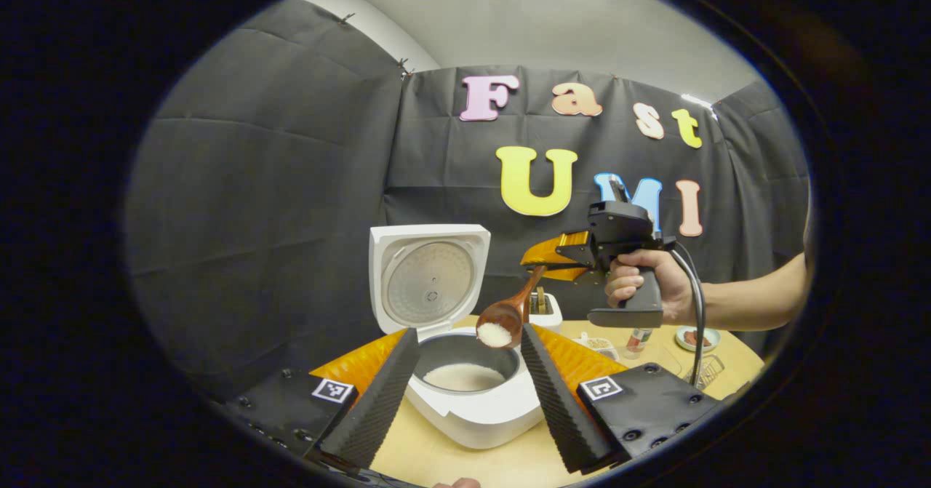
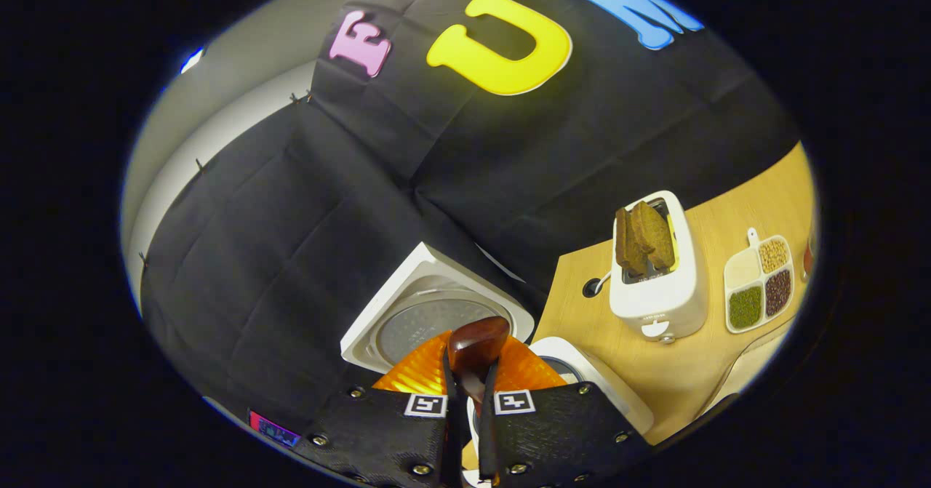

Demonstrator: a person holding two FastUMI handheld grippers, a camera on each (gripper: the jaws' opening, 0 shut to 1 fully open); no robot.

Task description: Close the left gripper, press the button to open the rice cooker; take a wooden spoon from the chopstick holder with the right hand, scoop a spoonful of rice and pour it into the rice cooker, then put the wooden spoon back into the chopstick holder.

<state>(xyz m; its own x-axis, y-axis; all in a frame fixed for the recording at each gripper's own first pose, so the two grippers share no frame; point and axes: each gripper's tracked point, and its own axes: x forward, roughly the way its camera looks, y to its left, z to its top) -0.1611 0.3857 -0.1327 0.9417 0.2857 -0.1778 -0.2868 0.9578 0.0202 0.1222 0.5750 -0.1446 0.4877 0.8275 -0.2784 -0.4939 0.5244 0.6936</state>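
The wooden spoon (image 1: 509, 313), light, stiff and rice-laden, hangs over the open rice cooker (image 1: 465, 393); the right gripper (image 2: 469, 401) clenches its handle, the sensible hold; tilt gently, loose grains spill; the left gripper (image 1: 465, 372) stands spread wide, empty.

I see a pale wooden surface (image 2: 676, 372) at the right of the right gripper view. On it stand the white rice cooker (image 1: 473, 401), a toaster (image 2: 658, 284) and a divided dish of grains (image 2: 756, 284), toaster between them.
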